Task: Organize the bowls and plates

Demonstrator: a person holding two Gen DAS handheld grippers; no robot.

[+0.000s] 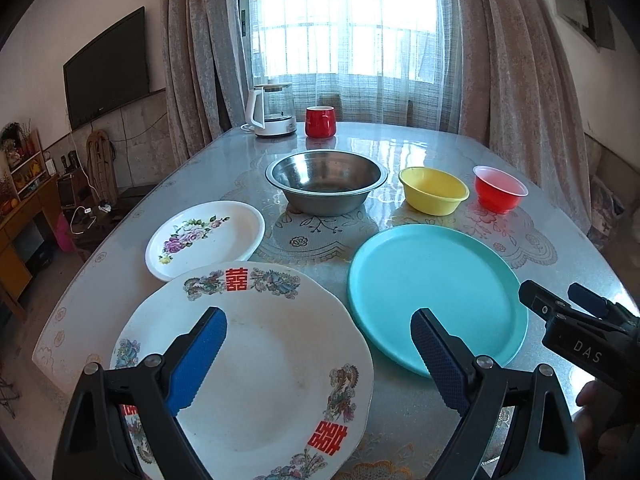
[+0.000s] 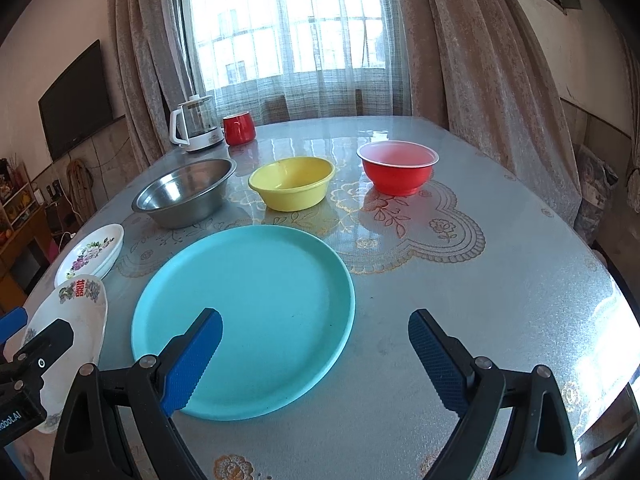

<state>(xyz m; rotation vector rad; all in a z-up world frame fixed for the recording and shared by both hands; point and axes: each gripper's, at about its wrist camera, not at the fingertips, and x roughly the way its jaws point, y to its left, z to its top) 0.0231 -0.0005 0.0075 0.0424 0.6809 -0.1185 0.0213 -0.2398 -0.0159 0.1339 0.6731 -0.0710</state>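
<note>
Left wrist view: three plates at lower frame, white crested (image 1: 260, 360), white floral (image 1: 204, 240), turquoise plastic (image 1: 432, 292); three bowls above, steel (image 1: 326, 180), yellow (image 1: 434, 190), red (image 1: 500, 188). Left claw (image 1: 316, 348) and right claw (image 2: 314, 348) gape empty.

Both grippers open, angled down, nothing between the pads.

Left gripper (image 1: 318, 344): jaws spread wide, blue pads facing each other, no contact with anything. Right gripper (image 2: 315, 346): same pose, jaws wide, empty. In the left wrist view the right one sits just to the right, roughly parallel, with part of the person's hand (image 1: 596, 412) visible gripping behind it.
</note>
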